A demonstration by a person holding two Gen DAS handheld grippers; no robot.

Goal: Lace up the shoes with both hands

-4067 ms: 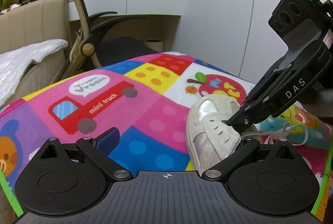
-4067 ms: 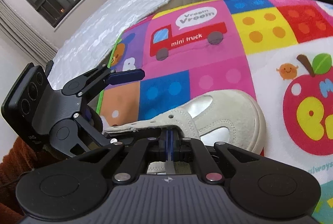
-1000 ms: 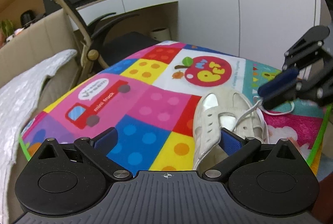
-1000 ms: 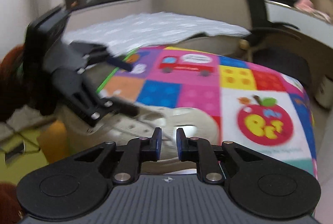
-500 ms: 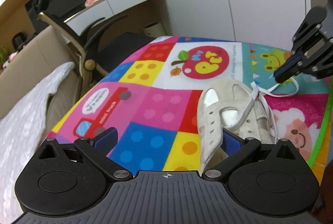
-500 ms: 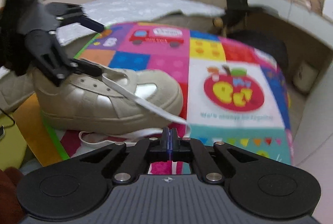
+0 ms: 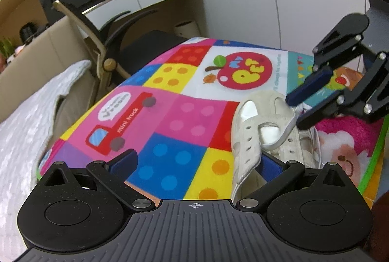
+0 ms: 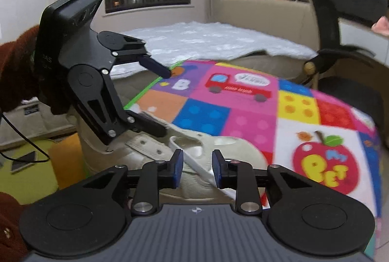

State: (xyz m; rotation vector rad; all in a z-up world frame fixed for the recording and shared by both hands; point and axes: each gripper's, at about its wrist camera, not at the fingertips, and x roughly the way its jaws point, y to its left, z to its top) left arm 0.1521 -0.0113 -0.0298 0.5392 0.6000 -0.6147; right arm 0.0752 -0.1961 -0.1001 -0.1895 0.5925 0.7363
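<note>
I have the shoe (image 7: 265, 130) lying on the mat (image 7: 170, 121), toe pointing away from my left gripper (image 7: 197, 162). The left gripper is spread wide, one finger (image 7: 269, 166) down inside the shoe's opening behind the flap, the other out over the mat; it clamps nothing. My right gripper (image 8: 197, 168) is parted to a narrow gap, and the lace (image 8: 194, 163) runs loose between its fingers without being pinched. The lace comes out of an eyelet near the toe and trails toward me. I judge this to be mid-threading: the lace is through a low hole, with upper eyelets bare. Next I need to close the right gripper on the lace near its end and aim it at the next hole while the left steadies the flap.
</note>
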